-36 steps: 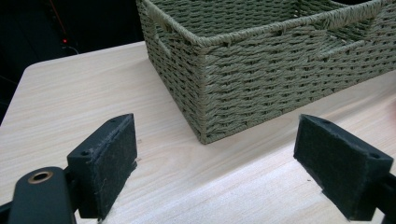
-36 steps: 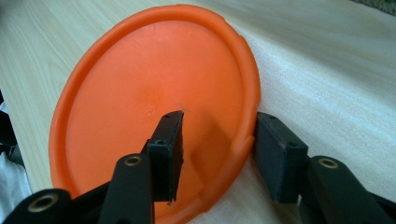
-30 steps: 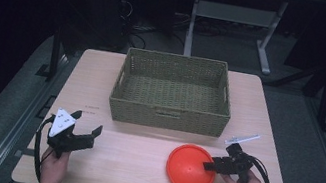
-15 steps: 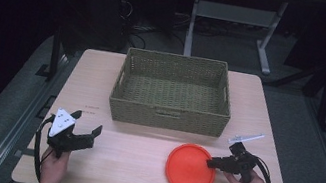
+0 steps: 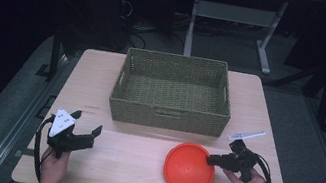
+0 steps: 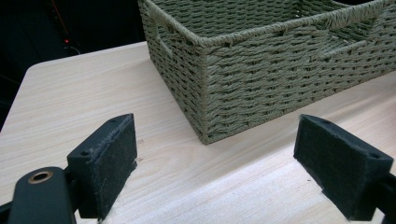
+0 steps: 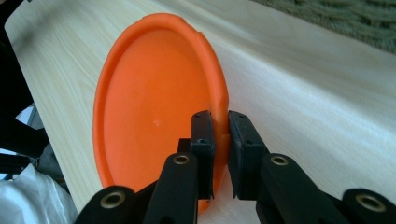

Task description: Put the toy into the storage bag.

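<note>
Pinching the rim of the orange plate [image 7: 154, 116], your right tool [image 7: 219, 140] has just been closing, and its pads now press the thin edge from both sides. The plate lies on the tabletop [image 5: 137, 168], in front of the woven basket [image 5: 172, 93] and a bit to its right. It looks light, stiff and smooth (plastic, I think), so it may slip or swing from one edge. Hold the rim deep between the pads. Your left tool [image 6: 219, 163] is spread wide with nothing in it, near the basket's corner. No words or labels on the plate can be read.
</note>
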Motion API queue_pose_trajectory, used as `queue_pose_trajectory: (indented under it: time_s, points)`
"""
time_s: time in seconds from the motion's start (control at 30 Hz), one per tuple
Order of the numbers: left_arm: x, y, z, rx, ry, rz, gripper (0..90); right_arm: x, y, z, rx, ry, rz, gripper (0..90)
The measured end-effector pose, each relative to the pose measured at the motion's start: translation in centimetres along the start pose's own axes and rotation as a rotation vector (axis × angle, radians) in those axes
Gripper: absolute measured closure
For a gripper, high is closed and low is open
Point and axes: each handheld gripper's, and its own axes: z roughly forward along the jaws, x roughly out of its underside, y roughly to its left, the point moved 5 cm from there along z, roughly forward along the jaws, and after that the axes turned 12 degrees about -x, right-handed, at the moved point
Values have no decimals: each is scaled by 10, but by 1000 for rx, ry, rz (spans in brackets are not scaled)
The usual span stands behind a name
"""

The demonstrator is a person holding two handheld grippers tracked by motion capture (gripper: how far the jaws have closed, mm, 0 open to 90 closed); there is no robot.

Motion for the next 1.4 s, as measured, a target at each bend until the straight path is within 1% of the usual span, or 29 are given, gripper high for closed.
queue_pose_trajectory:
  time_s: [0.13,0.2,0.3,0.37,0.43,0.53,0.57,0.6,0.63,0.67,0.73,0.8,0.83,0.87,0.9,0.97,1.0,1.03,1.07,1.1,1.2,1.3,1.37,1.4]
  points:
    - [0,1,0,1,-3,-1,128,-7,8,0,11,10,-17,816]
    - [0,0,-1,0,-3,1,127,-10,12,-1,4,5,-21,817]
    - [0,0,0,2,-1,1,128,-13,16,-5,34,9,-30,818]
    - [0,-1,0,1,-1,2,128,-15,19,-7,46,9,-32,818]
    - [0,-1,0,4,-1,3,128,-18,21,-10,47,13,-38,819]
    - [0,-1,0,4,0,1,128,-23,26,-15,71,20,-57,819]
    - [0,0,0,2,0,0,127,-25,28,-17,78,23,-65,819]
    - [0,0,0,2,-1,-1,128,-29,33,-20,90,27,-74,819]
    - [0,0,0,2,-1,-2,128,-29,33,-20,90,27,-74,819]
    - [0,0,0,1,-1,-1,128,-35,36,-23,102,31,-90,820]
    - [0,1,-1,0,-5,-7,128,-37,38,-24,107,36,-95,820]
    - [0,1,-1,-1,-5,-6,128,-45,43,-27,116,41,-113,820]
    - [0,1,-1,-1,-5,-6,127,-45,43,-27,116,41,-113,820]
    - [0,1,-1,-1,-5,-6,128,-51,46,-30,118,37,-119,820]
    - [0,1,-1,-1,-6,-9,128,-51,46,-30,118,37,-119,820]
    - [0,1,-1,0,-5,-7,128,-57,49,-33,118,40,-129,820]
    - [0,1,-1,-1,-6,-7,128,-63,51,-35,118,50,-141,820]
    - [0,1,-1,-1,-6,-7,128,-63,51,-35,118,50,-141,820]
    - [0,1,-1,1,-6,-6,128,-68,53,-36,122,56,-151,820]
    - [0,1,-1,0,-6,-7,128,-68,53,-36,122,56,-151,820]
    - [0,1,-1,-2,-4,-4,128,-76,55,-38,121,63,-150,820]
    - [0,1,-1,-3,-2,-4,128,-83,58,-41,110,62,-159,820]
    - [0,1,-1,-5,-1,-15,128,-89,61,-44,105,63,-160,820]
    - [0,2,-1,-6,0,-14,128,-91,62,-45,107,68,-163,820]
